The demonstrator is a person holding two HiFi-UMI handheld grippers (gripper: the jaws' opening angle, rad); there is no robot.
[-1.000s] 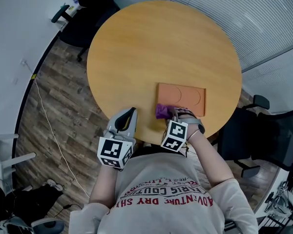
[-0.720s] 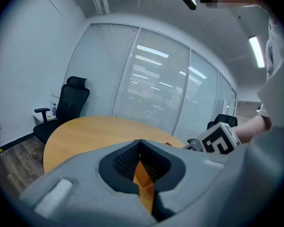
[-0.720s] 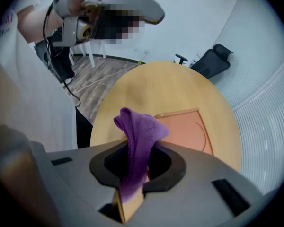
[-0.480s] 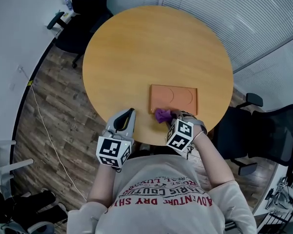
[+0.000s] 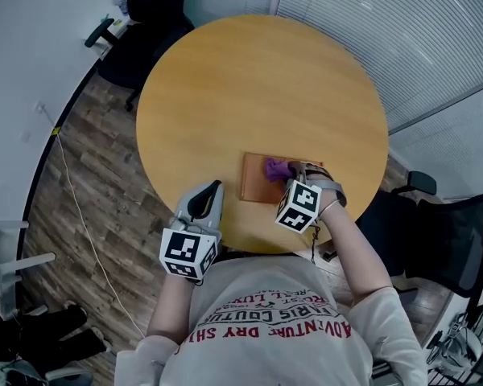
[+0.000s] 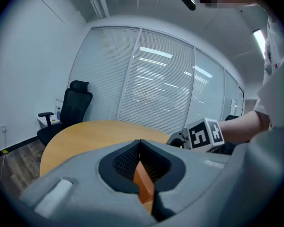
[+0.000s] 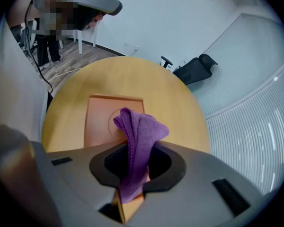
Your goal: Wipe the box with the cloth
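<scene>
At the near edge of the round worktop, the left gripper hangs with its jaws clenched on nothing, just left of the box. The flat orange box lies on the near part of the worktop, right of centre. The purple cloth sits bunched over the top of the box, grasped in the jaws of the right gripper, which reaches in from the near right.
</scene>
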